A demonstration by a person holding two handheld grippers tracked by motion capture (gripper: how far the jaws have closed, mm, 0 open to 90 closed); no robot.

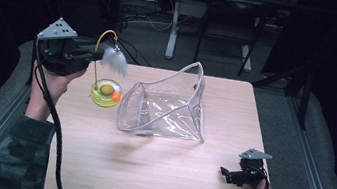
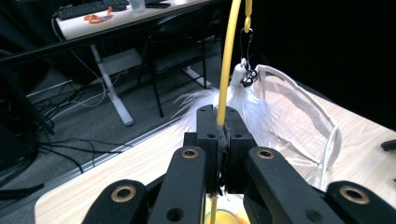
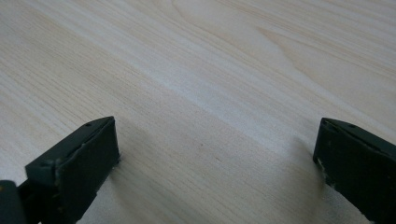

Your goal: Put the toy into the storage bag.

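Note:
A cat toy stands at the table's left: a yellow-green round base (image 1: 105,93) holding an orange ball, with a thin yellow wand (image 1: 97,58) that arches over and dangles a white feather tuft (image 1: 116,60). My left gripper (image 1: 95,55) is shut on the wand (image 2: 226,70), above the base; the feather (image 2: 243,100) with small bells hangs just beyond its jaws. A clear plastic pouch (image 1: 168,102) with a white zip rim lies open in the middle of the table. My right gripper (image 1: 225,174) rests open at the front right, its jaws spread over bare wood (image 3: 210,93).
The light wooden table (image 1: 145,172) has dark grey padding and rails on both sides. Behind it are desk legs, a chair and cables on the floor (image 2: 93,107). The pouch (image 2: 303,112) lies just beyond the feather in the left gripper view.

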